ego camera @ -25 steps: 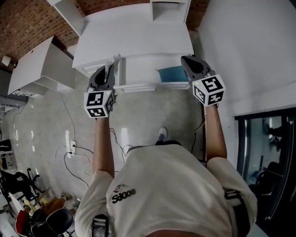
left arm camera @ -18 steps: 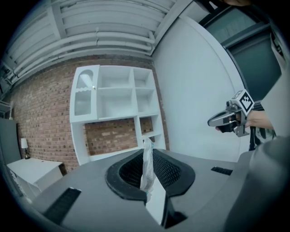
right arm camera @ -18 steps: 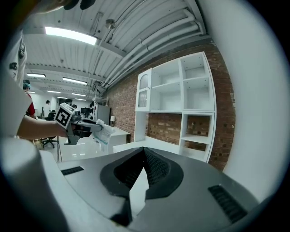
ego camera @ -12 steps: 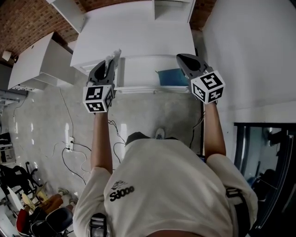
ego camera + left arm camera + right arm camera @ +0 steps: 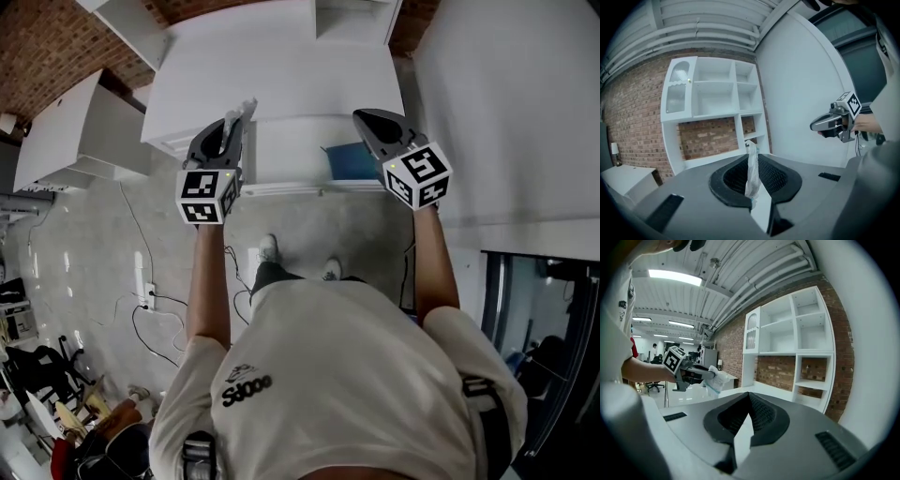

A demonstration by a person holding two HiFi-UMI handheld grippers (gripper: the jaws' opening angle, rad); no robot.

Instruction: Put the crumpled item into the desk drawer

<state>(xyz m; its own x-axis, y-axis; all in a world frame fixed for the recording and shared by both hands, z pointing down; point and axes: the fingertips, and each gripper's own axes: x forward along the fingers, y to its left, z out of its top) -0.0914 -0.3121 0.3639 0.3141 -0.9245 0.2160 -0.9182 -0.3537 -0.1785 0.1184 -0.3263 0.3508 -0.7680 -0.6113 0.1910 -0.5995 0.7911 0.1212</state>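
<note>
My left gripper (image 5: 236, 124) is shut on the crumpled item (image 5: 247, 107), a pale wad with a bluish edge that sticks out past the fingertips. In the left gripper view the crumpled item (image 5: 751, 174) stands upright between the pads. It hangs over the left end of the open desk drawer (image 5: 281, 187), which holds a blue thing (image 5: 349, 159) at its right. My right gripper (image 5: 361, 116) is shut on nothing and hovers above the drawer's right end. From the right gripper view, the left gripper (image 5: 705, 373) and the crumpled item (image 5: 716, 379) show at the left.
The white desk top (image 5: 272, 75) lies beyond the drawer, with a white shelf unit (image 5: 712, 98) against a brick wall behind it. A white wall (image 5: 506, 103) runs along the right. Another white desk (image 5: 75, 131) stands at the left. Cables (image 5: 150, 305) trail on the floor.
Both grippers have moved forward towards the desk and now reach over the open drawer. The person has stepped closer; a foot shows below the drawer front.
</note>
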